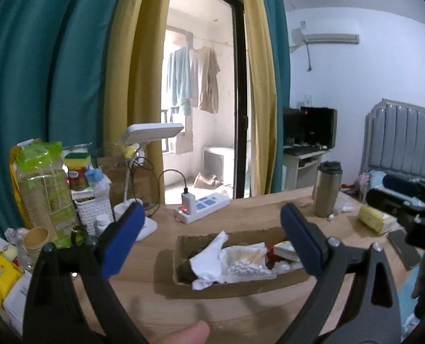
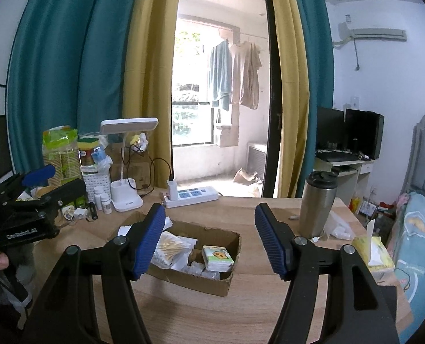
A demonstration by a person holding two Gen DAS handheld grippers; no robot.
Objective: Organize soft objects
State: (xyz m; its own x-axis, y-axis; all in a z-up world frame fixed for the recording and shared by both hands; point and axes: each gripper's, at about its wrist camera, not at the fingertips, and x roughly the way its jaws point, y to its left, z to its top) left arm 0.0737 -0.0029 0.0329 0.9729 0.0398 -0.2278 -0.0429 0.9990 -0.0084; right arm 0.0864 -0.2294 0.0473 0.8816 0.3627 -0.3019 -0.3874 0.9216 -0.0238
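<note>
A shallow cardboard box (image 1: 183, 282) (image 2: 209, 282) sits on the wooden table. It holds a white cloth (image 1: 209, 261), a bag of cotton swabs (image 1: 248, 258) (image 2: 170, 248), a small tissue pack with a cartoon print (image 2: 218, 259) and clear wrapped bits. My left gripper (image 1: 209, 238) is open and empty, raised before the box. My right gripper (image 2: 209, 238) is open and empty, above the box. A yellow tissue box (image 1: 374, 219) (image 2: 374, 253) lies at the table's right.
A steel tumbler (image 2: 317, 205) (image 1: 327, 189) stands at the right back. A power strip (image 2: 192, 196) (image 1: 202, 207), a white desk lamp (image 2: 126, 197) and a cluttered stack of cups, jars and a white basket (image 1: 93, 212) fill the left back. A bed (image 2: 418, 246) lies right.
</note>
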